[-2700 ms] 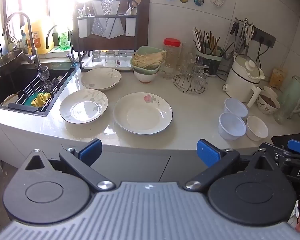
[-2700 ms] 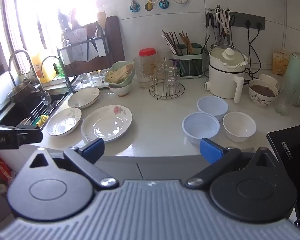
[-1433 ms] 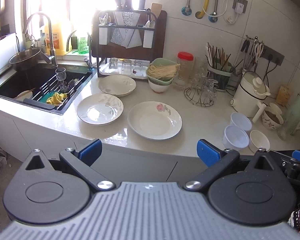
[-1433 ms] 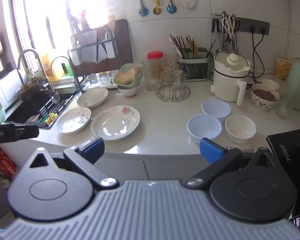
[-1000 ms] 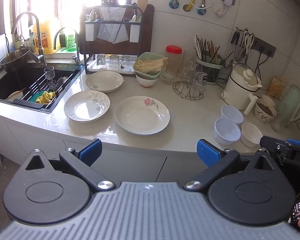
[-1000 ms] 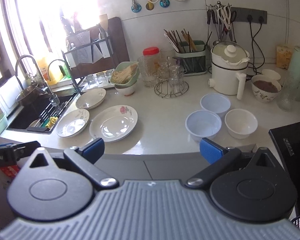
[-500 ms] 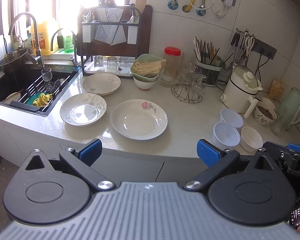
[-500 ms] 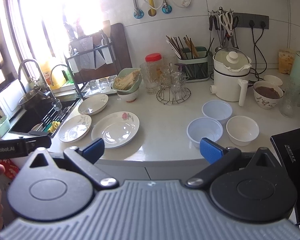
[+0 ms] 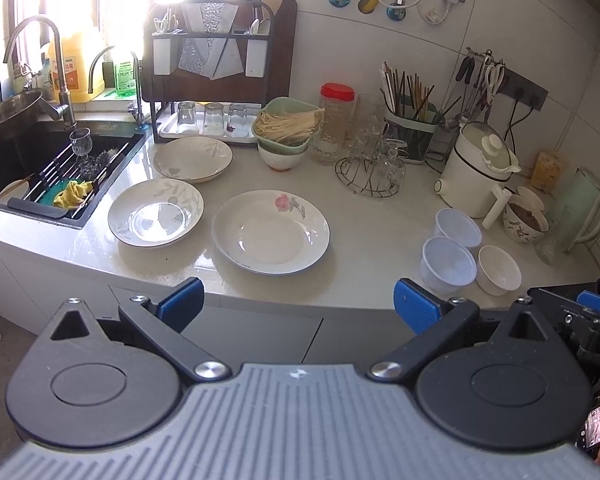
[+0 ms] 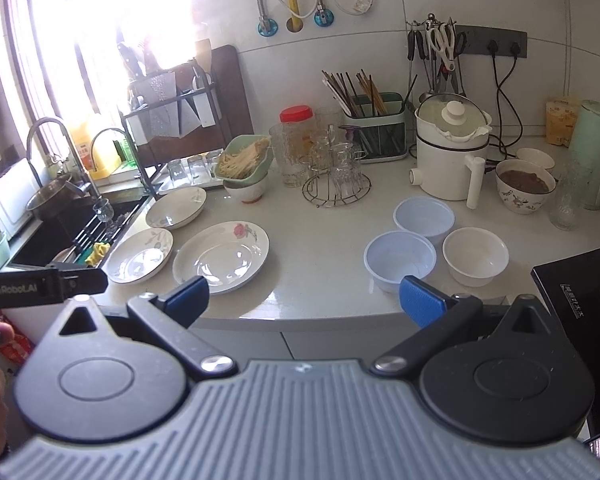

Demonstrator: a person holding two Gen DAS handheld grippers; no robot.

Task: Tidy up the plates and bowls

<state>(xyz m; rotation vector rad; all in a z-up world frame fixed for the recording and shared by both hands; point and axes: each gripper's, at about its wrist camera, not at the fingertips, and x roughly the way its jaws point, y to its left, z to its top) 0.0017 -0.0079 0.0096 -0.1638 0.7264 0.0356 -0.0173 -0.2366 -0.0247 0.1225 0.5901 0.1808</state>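
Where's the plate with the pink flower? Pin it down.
The flower plate lies flat on the counter near its front edge, centre in the left wrist view, right of a leaf-patterned plate and left of the bowls.

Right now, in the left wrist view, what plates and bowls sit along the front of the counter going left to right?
Leaf-pattern plate → flower plate → front translucent plastic bowl → small white bowl. All four sit apart from the open left tool.
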